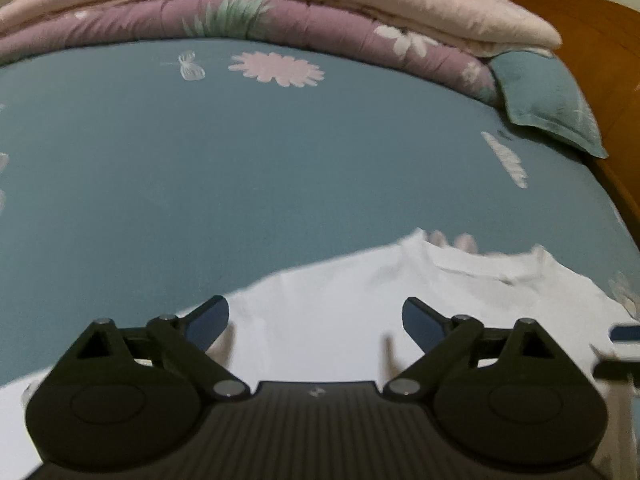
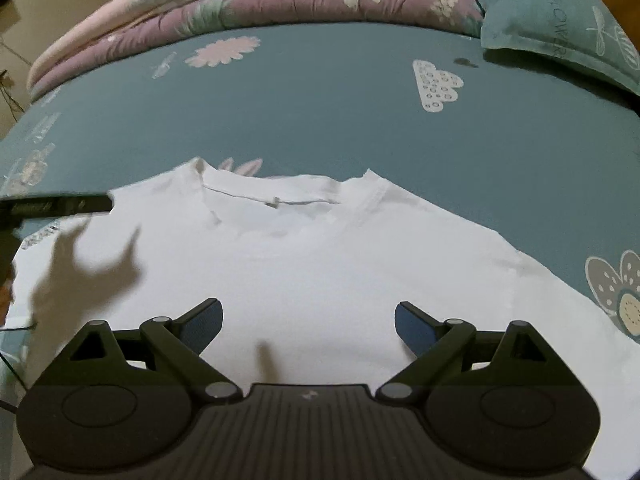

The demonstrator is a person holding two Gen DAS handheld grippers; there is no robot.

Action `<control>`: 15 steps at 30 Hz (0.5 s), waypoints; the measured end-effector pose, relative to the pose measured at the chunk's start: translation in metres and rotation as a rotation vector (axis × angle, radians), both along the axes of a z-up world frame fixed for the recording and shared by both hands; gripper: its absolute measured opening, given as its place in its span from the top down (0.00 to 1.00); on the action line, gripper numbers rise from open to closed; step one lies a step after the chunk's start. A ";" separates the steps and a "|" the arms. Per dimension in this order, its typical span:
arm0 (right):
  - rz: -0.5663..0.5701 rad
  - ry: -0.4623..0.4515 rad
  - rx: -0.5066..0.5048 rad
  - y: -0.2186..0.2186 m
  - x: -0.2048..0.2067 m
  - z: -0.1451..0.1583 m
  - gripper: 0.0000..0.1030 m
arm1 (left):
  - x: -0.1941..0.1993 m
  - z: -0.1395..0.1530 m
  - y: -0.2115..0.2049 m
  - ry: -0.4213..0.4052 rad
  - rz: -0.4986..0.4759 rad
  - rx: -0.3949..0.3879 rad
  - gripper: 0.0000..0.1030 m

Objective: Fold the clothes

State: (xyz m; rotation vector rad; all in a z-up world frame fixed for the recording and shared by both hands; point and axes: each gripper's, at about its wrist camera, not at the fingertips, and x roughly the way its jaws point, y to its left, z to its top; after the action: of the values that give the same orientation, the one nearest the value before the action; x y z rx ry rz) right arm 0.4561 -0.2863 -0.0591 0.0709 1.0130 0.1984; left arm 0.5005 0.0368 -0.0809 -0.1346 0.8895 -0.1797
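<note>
White T-shirt (image 2: 320,264) lies flat on teal printed bedsheet (image 2: 320,112), collar at 12 o'clock, directly beneath both tools; left gripper (image 1: 316,320) and right gripper (image 2: 308,322) splayed wide, grasping nothing; fabric smooth cotton, ribbed neckline; quilted floral duvets (image 2: 256,4) stacked beyond.

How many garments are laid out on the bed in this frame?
1: a white T-shirt lying flat on the teal bedsheet, collar toward the folded quilts. Its lower part is hidden behind the grippers.
</note>
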 end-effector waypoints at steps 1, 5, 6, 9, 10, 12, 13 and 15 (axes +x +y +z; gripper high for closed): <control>0.001 0.002 0.009 -0.001 -0.005 0.003 0.07 | -0.016 0.006 0.001 -0.007 0.008 0.008 0.09; 0.029 0.018 0.028 -0.002 -0.026 0.008 0.07 | -0.065 0.006 0.021 -0.006 0.121 0.113 0.08; 0.035 0.023 0.029 -0.004 -0.033 0.008 0.07 | -0.076 0.002 0.027 0.007 0.160 0.144 0.08; 0.053 0.037 0.033 -0.008 -0.051 0.008 0.07 | -0.100 -0.018 0.047 0.062 0.255 0.127 0.08; 0.058 0.042 0.035 -0.010 -0.057 0.008 0.07 | -0.104 -0.027 0.051 0.083 0.272 0.133 0.08; 0.070 0.051 0.038 -0.013 -0.070 0.009 0.07 | -0.112 -0.035 0.056 0.090 0.290 0.138 0.08; 0.076 0.056 0.039 -0.014 -0.076 0.009 0.07 | -0.113 -0.033 0.057 0.107 0.298 0.127 0.08; 0.087 0.065 0.043 -0.018 -0.088 0.010 0.07 | -0.116 -0.026 0.058 0.167 0.313 0.102 0.08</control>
State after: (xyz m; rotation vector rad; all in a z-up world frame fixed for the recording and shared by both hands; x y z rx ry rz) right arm 0.3685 -0.3046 -0.0494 0.0728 1.0773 0.2984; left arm 0.3848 0.0948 -0.1067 -0.1940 1.0293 0.1710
